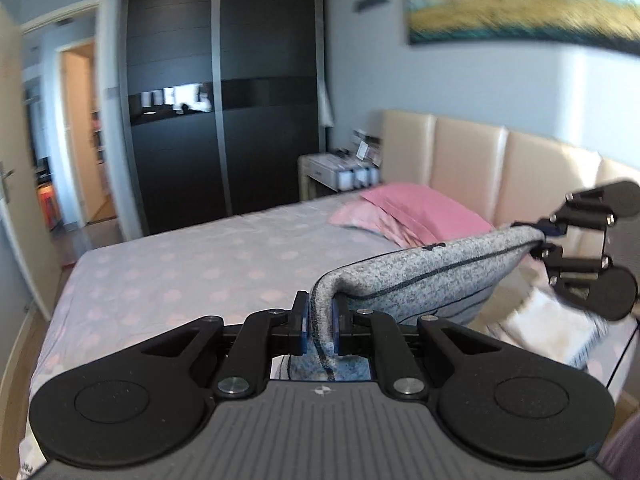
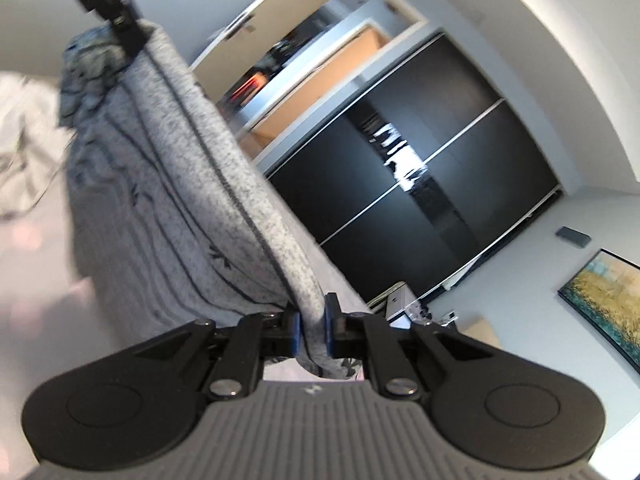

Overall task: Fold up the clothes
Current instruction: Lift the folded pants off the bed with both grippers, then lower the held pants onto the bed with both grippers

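A grey marled knit garment (image 1: 424, 276) with thin dark lines hangs stretched in the air above the bed (image 1: 192, 264). My left gripper (image 1: 320, 320) is shut on one end of its thick edge. My right gripper (image 1: 542, 240) shows at the right of the left wrist view, shut on the other end. In the right wrist view the garment (image 2: 172, 208) runs from my right gripper (image 2: 312, 330) up to the left gripper (image 2: 128, 36) at the top left. Its lower part hangs down out of sight.
The bed has a pale dotted cover, a pink pillow (image 1: 416, 212) and a padded beige headboard (image 1: 472, 160). White folded cloth (image 1: 552, 328) lies under the right gripper. A nightstand (image 1: 340, 172), a dark wardrobe (image 1: 224, 120) and an open door (image 1: 16, 184) stand beyond.
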`<state>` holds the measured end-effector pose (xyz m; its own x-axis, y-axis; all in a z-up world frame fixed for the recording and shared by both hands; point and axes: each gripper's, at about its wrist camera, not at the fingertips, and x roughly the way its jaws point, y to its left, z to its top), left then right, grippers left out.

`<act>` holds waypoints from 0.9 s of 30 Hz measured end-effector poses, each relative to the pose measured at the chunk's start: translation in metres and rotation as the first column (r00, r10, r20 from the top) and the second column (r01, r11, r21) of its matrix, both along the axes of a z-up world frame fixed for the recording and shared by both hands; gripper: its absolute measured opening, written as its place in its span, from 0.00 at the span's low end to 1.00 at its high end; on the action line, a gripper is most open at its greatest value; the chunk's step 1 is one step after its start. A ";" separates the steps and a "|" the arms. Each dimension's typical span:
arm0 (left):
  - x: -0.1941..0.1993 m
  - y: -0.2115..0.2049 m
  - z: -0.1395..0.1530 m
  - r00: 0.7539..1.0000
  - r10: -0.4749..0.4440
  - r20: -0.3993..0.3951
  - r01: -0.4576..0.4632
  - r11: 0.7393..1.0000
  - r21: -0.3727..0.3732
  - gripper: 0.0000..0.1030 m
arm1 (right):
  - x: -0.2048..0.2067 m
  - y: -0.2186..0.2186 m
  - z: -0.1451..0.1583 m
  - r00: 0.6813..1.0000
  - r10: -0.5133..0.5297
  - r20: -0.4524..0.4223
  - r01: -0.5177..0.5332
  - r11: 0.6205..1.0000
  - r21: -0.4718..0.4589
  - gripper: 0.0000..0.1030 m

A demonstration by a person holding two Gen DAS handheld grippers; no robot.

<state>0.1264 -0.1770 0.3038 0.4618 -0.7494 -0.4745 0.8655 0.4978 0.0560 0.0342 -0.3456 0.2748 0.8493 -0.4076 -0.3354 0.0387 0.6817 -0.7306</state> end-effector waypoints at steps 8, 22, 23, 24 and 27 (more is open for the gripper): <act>-0.075 0.023 -0.129 0.969 -0.199 -0.144 0.228 0.946 0.229 0.09 | -0.081 0.006 -0.092 0.965 0.056 -0.256 -0.028 0.993 0.111 0.12; -0.163 0.072 -0.225 0.877 -0.276 -0.394 0.420 0.838 0.348 0.09 | -0.217 0.059 -0.196 0.847 0.199 -0.493 -0.074 0.962 0.262 0.11; -0.166 0.074 -0.223 0.870 -0.281 -0.404 0.432 0.830 0.353 0.08 | -0.221 0.062 -0.195 0.838 0.210 -0.503 -0.079 0.960 0.270 0.11; -0.170 0.075 -0.222 0.865 -0.285 -0.413 0.443 0.820 0.362 0.09 | -0.226 0.065 -0.194 0.828 0.222 -0.515 -0.084 0.957 0.277 0.11; -0.179 0.081 -0.228 0.852 -0.282 -0.440 0.465 0.794 0.392 0.09 | -0.243 0.080 -0.195 0.791 0.260 -0.553 -0.104 0.949 0.296 0.12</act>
